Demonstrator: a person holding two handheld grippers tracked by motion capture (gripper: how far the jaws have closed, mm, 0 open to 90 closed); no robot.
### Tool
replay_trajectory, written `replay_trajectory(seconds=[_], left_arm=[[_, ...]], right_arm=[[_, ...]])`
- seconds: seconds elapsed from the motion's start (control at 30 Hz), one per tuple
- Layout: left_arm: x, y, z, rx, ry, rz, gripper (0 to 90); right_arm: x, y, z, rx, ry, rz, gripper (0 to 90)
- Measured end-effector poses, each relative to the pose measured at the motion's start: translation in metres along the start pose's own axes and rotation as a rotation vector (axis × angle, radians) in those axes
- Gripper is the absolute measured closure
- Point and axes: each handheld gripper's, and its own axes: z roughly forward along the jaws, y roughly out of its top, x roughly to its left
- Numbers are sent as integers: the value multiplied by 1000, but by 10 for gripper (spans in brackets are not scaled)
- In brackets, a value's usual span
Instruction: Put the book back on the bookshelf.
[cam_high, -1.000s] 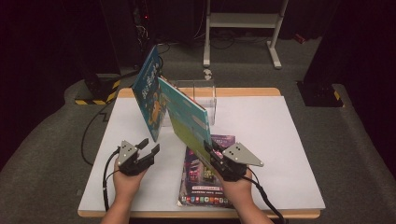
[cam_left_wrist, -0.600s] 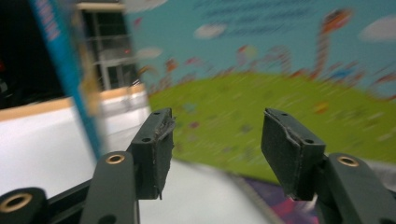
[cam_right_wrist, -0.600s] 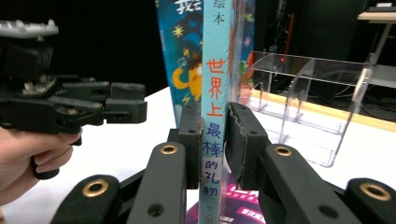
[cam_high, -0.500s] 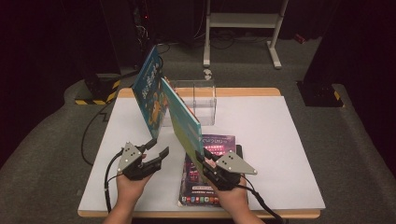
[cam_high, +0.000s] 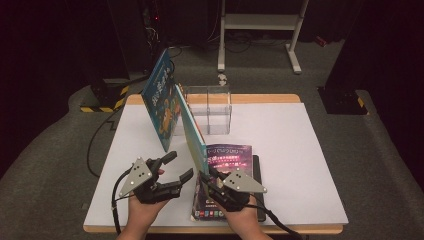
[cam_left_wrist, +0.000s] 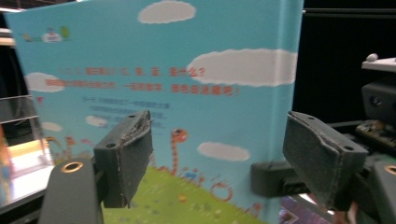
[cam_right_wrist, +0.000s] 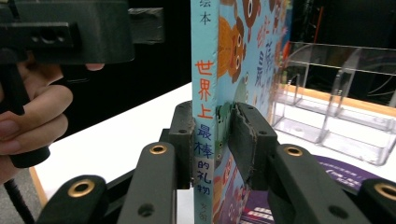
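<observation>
High view: the left gripper (cam_high: 175, 167) has let go and pulled back toward the table's (cam_high: 310, 150) near edge, jaws just opening, spread with nothing between. The blue picture book (cam_high: 192, 137) stands near the front-middle, its spine pinched by the right gripper (cam_right_wrist: 212, 140), whose jaws have just eased slightly; it carries the book alone.

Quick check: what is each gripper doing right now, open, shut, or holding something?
Left gripper: open, nothing between its jaws, which have just been opening.
Right gripper: shut on the blue book at its spine, holding it upright; jaws have just eased slightly.
</observation>
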Motion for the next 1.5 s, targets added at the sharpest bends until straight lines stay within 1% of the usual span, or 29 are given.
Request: replay_trajectory(seconds=[0.1, 0.13, 0.23, 0.27, 0.33, 0.37, 0.4, 0.43, 0.5, 0.53, 0.6, 0.67, 0.7, 0.73, 1.03, 1.07, 1.13, 1.27, 1.37, 1.4, 1.5], left_arm=[[-2, -2, 1, 14, -11, -16, 230], [-3, -3, 2, 22, -15, -16, 227], [-5, -5, 4, 29, -12, -23, 222], [-5, -7, 5, 40, -12, -26, 221], [-5, -9, 6, 43, -7, -30, 221], [-5, -10, 6, 50, 1, -26, 221], [-5, -12, 7, 59, 13, -23, 222], [-5, -12, 7, 59, 13, -23, 218], [-3, -12, 6, 64, 42, -20, 211], [-2, -12, 5, 66, 50, -26, 222], [-1, -12, 4, 65, 57, -27, 230], [1, -12, 2, 64, 80, -9, 240], [1, -12, 2, 64, 80, -9, 239], [2, -12, 1, 64, 88, -3, 240], [6, -11, -5, 70, 99, 24, 272], [5, -12, -7, 81, 102, 43, 278], [5, -14, -9, 93, 107, 63, 288], [5, -19, -11, 110, 111, 86, 313], [5, -20, -12, 103, 112, 97, 324], [5, -20, -12, 99, 113, 95, 327], [4, -21, -13, 95, 114, 103, 334]], right_arm=[[6, -2, 3, 2, 14, -10, 678], [7, -3, 3, 3, 17, -15, 674], [11, -4, 6, 9, 30, -22, 663], [16, -6, 8, 17, 44, -33, 655], [17, -7, 9, 18, 45, -37, 653], [22, -8, 11, 24, 51, -53, 646], [24, -9, 12, 26, 55, -58, 643], [24, -9, 12, 26, 55, -58, 643], [28, -10, 14, 31, 59, -74, 638], [31, -11, 16, 36, 64, -78, 632], [32, -12, 17, 38, 69, -78, 627], [36, -15, 20, 43, 89, -72, 609], [36, -15, 20, 43, 89, -72, 609], [38, -16, 22, 43, 93, -73, 603], [42, -17, 30, 51, 124, -62, 575], [42, -18, 31, 57, 129, -63, 569], [43, -19, 32, 65, 132, -68, 565], [43, -23, 34, 80, 134, -69, 558], [42, -24, 35, 81, 143, -63, 555], [42, -24, 35, 83, 145, -63, 554], [42, -24, 35, 88, 151, -67, 547]])
